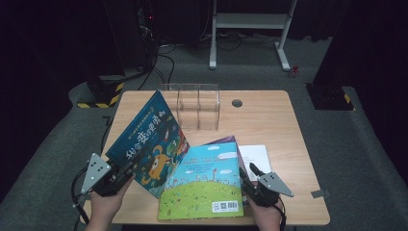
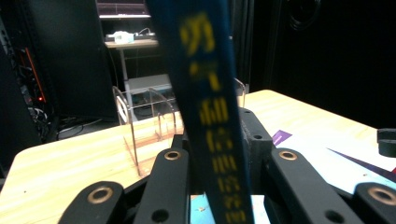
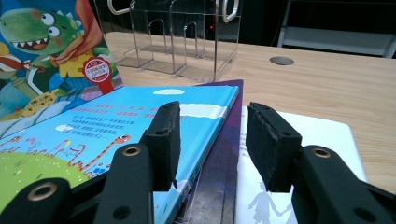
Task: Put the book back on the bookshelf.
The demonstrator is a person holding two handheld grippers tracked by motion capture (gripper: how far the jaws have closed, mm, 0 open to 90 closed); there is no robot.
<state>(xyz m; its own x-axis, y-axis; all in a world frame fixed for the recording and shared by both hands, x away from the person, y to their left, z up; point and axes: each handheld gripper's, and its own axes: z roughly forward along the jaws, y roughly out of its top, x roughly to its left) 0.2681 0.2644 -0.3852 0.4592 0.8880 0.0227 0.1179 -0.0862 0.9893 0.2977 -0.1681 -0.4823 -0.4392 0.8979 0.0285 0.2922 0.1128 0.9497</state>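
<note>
A dark blue picture book with yellow characters stands tilted up off the table at the left. My left gripper is shut on its lower edge. In the left gripper view its spine runs up between the black jaws of the left gripper. A light blue and green book lies flat at the front, on top of a purple book. My right gripper hovers open at that stack's right edge. The right gripper has nothing between its pads, above the light blue book and the purple book.
A clear acrylic book rack with dividers stands at the back of the wooden table; the same rack is ahead of my right gripper. A white booklet lies under the stack's right side. A round cable hole sits behind.
</note>
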